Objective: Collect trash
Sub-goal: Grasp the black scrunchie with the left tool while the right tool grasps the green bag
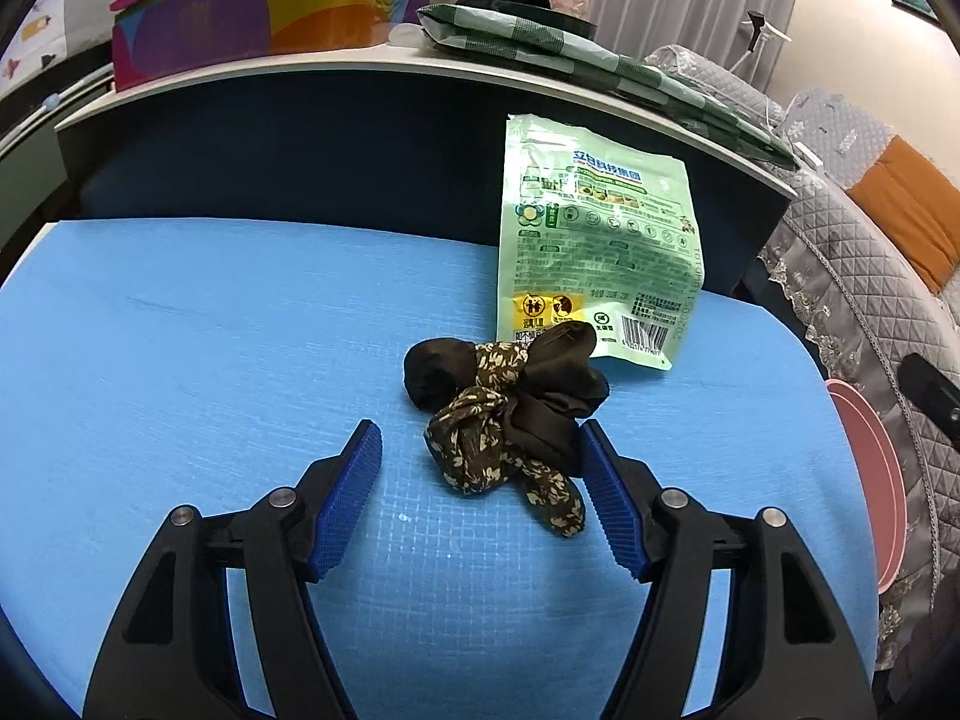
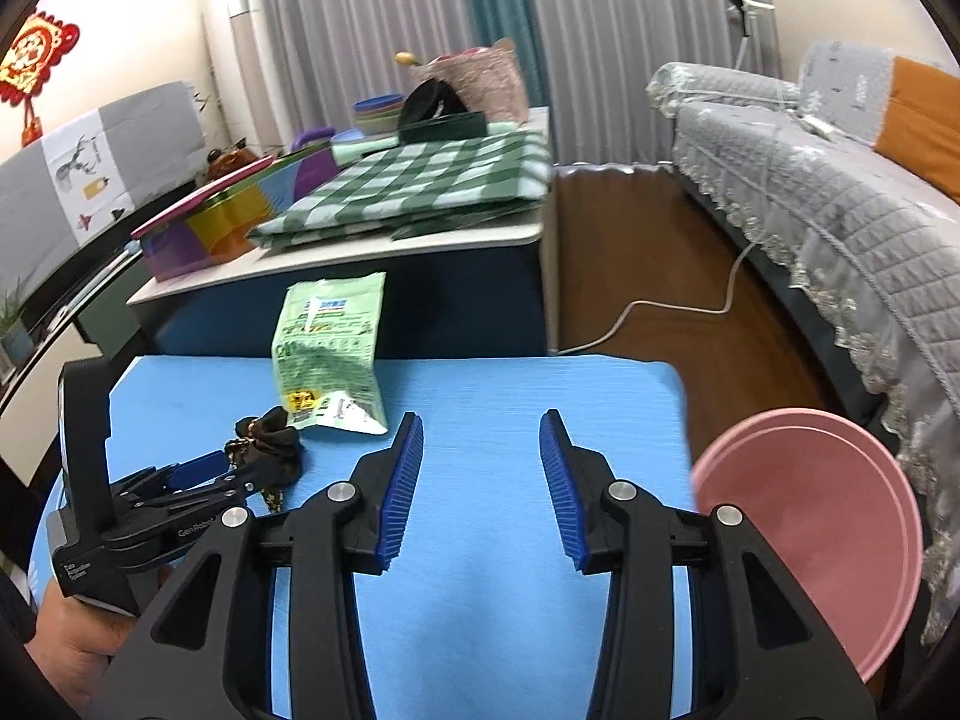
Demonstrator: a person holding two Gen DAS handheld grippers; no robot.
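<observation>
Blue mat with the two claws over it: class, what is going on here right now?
A person holds a claw in each hand over a blue mat, collecting trash. The left claw is open around a crumpled brown patterned cloth; whether its pads touch the cloth is hard to tell, and it has not closed on it. A green packet stands just behind the cloth. The right claw is open and empty over bare mat, with a pink bowl beside the mat's right edge.

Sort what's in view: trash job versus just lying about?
Job: brown cloth bundle, green packet, pink basin, left gripper, right gripper.
Lying about: checked cloth, colourful box, sofa.
</observation>
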